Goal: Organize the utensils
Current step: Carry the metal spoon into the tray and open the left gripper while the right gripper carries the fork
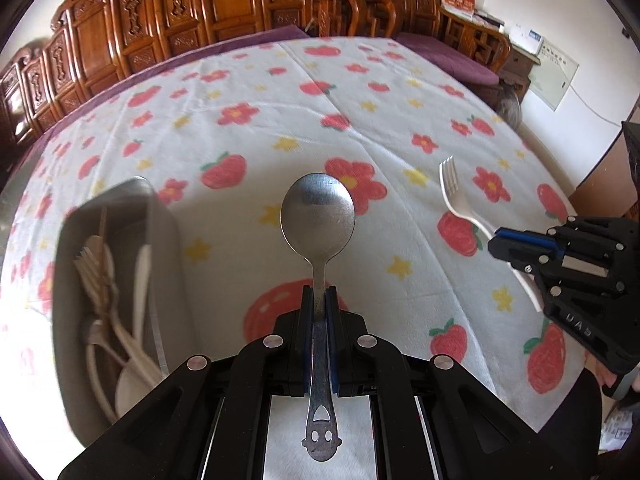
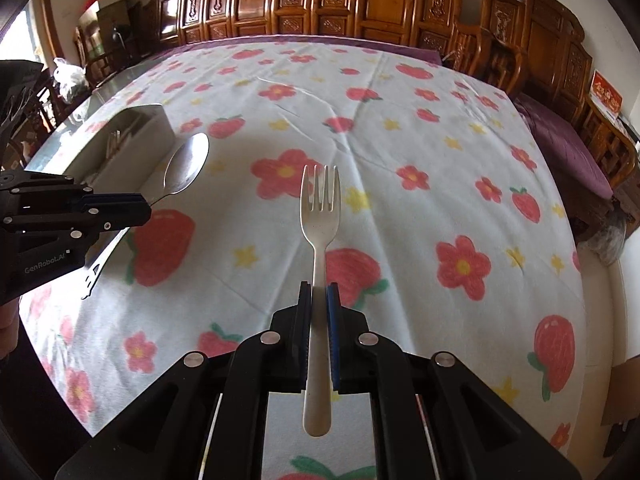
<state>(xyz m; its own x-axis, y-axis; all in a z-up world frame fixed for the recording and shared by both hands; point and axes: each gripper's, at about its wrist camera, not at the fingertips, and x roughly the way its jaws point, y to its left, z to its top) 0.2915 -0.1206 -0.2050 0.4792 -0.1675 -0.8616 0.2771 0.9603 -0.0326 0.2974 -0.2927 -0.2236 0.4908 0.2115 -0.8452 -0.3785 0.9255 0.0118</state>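
The left gripper pinches a metal spoon by the neck of its handle, its two blue-padded jaws pressed tight against the thin stem. The spoon's long axis runs straight along the gripper's fingers: the round bowl points forward, away from the camera and out over the table, while the handle end, cut with a small smiling-face pattern, trails back between the gripper's arms. The bowl's hollow side faces the camera. In the right wrist view the same spoon juts out of the left gripper with its bowl tilted up toward the far left of the table.

The right gripper is likewise closed on a white plastic fork, clamped partway down its handle. The fork lies along the gripper's fingers, tines pointing forward and away, rounded handle end pointing back toward the camera. From the left wrist view the fork sticks out of the right gripper with its tines aimed up and to the left.

Both utensils are held clear above the white tablecloth printed with strawberries and flowers. A grey utensil holder stands at the left side of the table, blurred, with several pale utensils inside it; it sits just beyond the spoon in the right wrist view. Carved wooden chairs line the far edge of the table.
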